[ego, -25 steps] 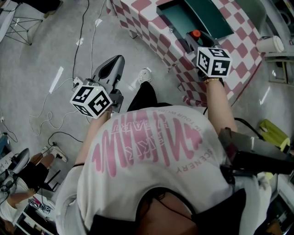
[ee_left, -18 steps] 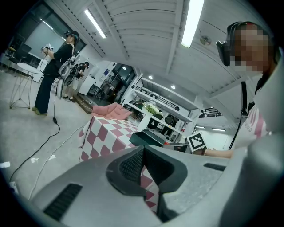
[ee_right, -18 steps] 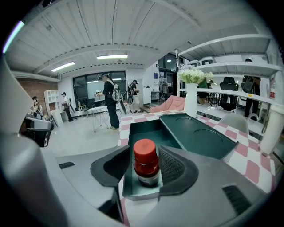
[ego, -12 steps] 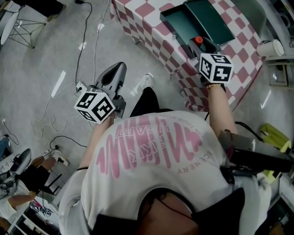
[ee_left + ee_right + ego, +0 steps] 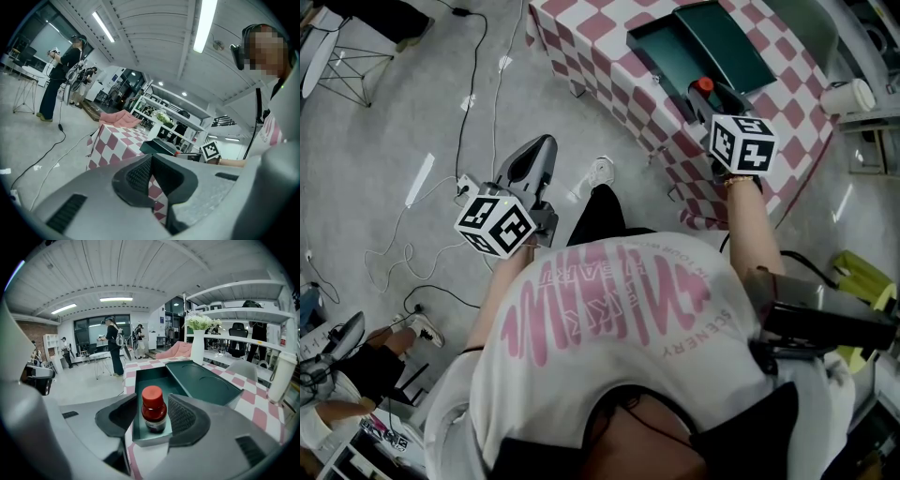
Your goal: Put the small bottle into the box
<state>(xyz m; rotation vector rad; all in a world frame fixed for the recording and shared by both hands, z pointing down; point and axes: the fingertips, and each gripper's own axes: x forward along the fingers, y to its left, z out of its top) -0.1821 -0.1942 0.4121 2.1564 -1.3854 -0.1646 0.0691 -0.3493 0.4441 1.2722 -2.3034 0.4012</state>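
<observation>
right gripper [image 5: 153,417] clamps small bottle [image 5: 153,409] upright over box [image 5: 150,440] near end, ready to lower | left gripper [image 5: 151,176] jaws together, empty, parked clear left

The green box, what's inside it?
Only bare green floor shows inside the box. The small bottle, held in the right gripper, hides the floor at its near end.

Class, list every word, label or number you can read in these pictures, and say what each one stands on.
"SCENERY", upside down, on the T-shirt; its other pink print is unclear.
Label on the small bottle: too blurred to read.
Marker cubes: square patterns only, no words.
</observation>
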